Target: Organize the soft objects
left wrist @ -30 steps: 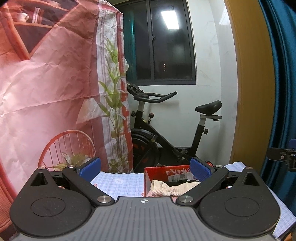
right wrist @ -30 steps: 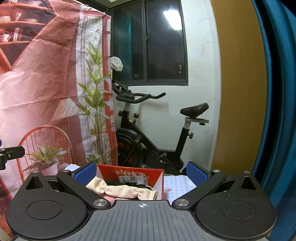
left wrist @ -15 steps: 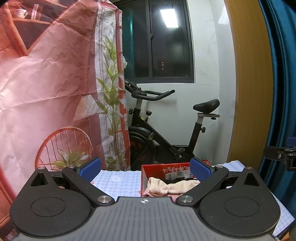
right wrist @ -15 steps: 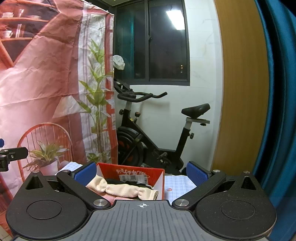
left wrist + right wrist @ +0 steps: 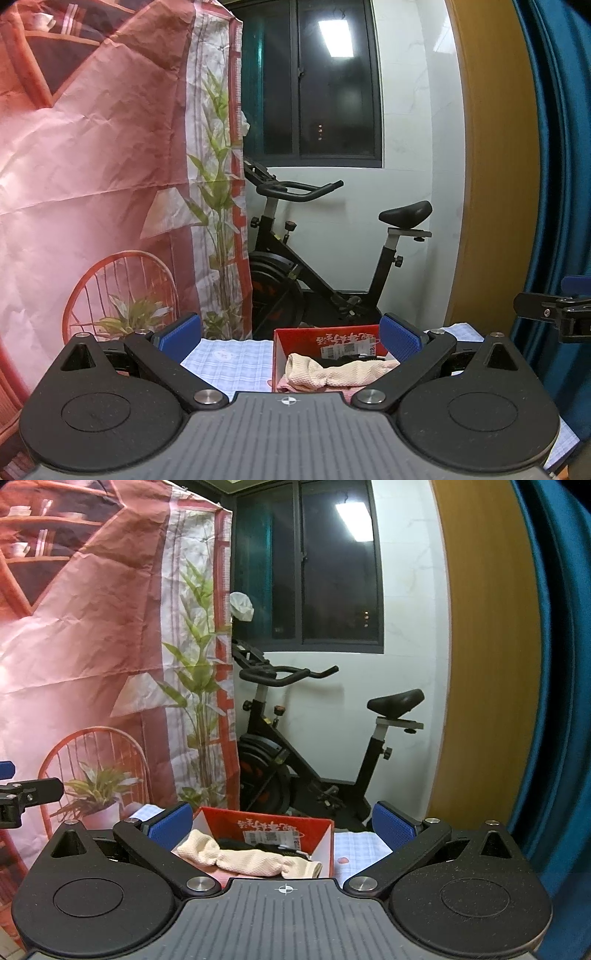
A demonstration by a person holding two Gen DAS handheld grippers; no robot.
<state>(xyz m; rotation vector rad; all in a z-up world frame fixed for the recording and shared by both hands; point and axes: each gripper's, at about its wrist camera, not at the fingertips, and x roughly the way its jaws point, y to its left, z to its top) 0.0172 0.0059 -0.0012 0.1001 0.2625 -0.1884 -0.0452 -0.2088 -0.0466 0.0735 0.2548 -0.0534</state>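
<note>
A red cardboard box stands on a table with a light checked cloth. A cream knitted cloth lies across the top of the box, over pink and dark soft items. The box and the cream cloth also show in the right wrist view. My left gripper is open and empty, held above and short of the box. My right gripper is open and empty, also short of the box. Each gripper's tip shows at the edge of the other's view.
A black exercise bike stands behind the table against a white wall. A pink printed backdrop hangs at the left. A wooden panel and a blue curtain are at the right. The table's right edge is near the curtain.
Both views have shifted slightly, so the box and bike sit a little higher in the frame. Both grippers stay open and empty. The cloth and box have not moved.
</note>
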